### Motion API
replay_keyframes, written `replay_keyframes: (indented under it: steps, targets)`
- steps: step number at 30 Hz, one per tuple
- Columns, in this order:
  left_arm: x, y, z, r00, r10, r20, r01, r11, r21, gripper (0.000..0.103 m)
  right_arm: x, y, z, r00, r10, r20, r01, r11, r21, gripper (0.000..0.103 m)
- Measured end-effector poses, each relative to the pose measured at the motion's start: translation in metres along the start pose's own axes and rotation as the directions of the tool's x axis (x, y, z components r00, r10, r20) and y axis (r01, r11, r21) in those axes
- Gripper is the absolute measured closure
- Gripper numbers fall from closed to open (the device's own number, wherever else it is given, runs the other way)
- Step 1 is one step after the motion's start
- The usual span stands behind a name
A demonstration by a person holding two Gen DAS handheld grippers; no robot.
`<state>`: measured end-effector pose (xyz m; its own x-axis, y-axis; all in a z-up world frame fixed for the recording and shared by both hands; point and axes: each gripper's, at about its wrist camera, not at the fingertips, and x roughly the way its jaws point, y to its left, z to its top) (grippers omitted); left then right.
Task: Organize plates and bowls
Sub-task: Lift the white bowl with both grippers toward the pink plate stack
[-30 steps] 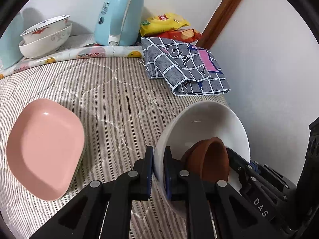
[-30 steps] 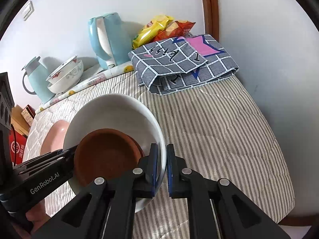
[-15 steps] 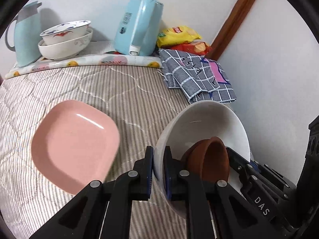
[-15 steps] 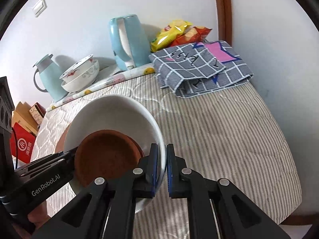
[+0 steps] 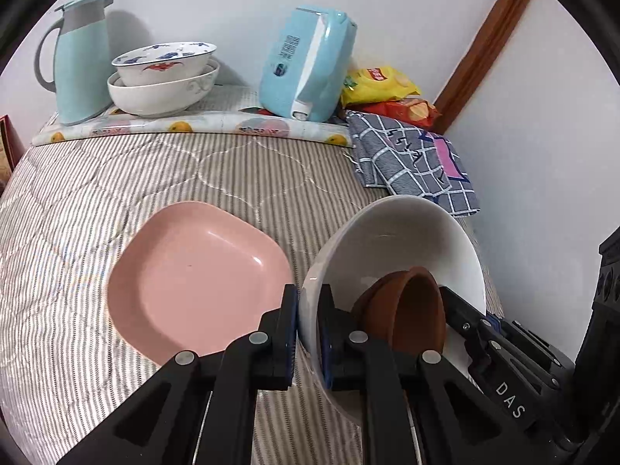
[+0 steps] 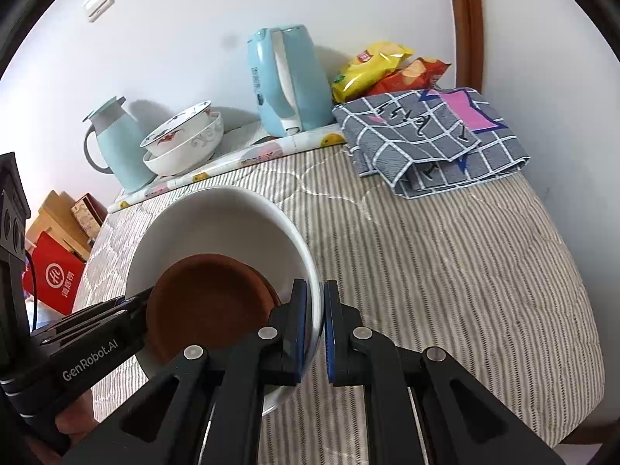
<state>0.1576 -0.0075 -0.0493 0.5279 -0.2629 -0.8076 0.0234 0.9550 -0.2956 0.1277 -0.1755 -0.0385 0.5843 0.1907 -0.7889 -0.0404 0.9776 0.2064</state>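
A large white bowl (image 5: pixel 407 228) (image 6: pixel 217 224) with a small brown bowl (image 5: pixel 410 310) (image 6: pixel 205 298) lying inside it is held tilted over the striped quilt. My left gripper (image 5: pixel 308 302) is shut on its left rim and shows in the right wrist view as a black arm (image 6: pixel 135 306). My right gripper (image 6: pixel 316 306) is shut on the opposite rim; its fingers (image 5: pixel 461 314) reach behind the brown bowl. A pink square plate (image 5: pixel 193 271) lies on the quilt just left of the white bowl. Two stacked patterned bowls (image 5: pixel 162 77) (image 6: pixel 182 143) stand at the back.
At the back stand a light-blue jug (image 5: pixel 77 58) (image 6: pixel 116 143) and a blue kettle (image 5: pixel 306 62) (image 6: pixel 286 81) on a fruit-print mat. Snack bags (image 5: pixel 379 85) and a folded checked cloth (image 5: pixel 410 159) (image 6: pixel 426 135) lie back right by the wall. A red box (image 6: pixel 54 275) sits off the left edge.
Both grippers have carried the white bowl leftward across the quilt, so the pink plate now sits close beside it. The jug has come into the left wrist view.
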Motion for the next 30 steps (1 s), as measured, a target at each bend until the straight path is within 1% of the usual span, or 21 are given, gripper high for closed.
replay_keyframes:
  steps: [17,30]
  targets:
    - [-0.023,0.038,0.015,0.999,0.007,0.046,-0.004,0.998,-0.057,0.093,0.0,0.043,0.014,0.999,0.03,0.025,-0.029,0.998,-0.055,0.095]
    - [-0.031,0.067,0.018,0.998,0.027,0.063,-0.02,0.995,-0.095,0.093,0.008,0.073,0.018,0.998,0.056,0.017,-0.055,0.995,-0.08,0.095]
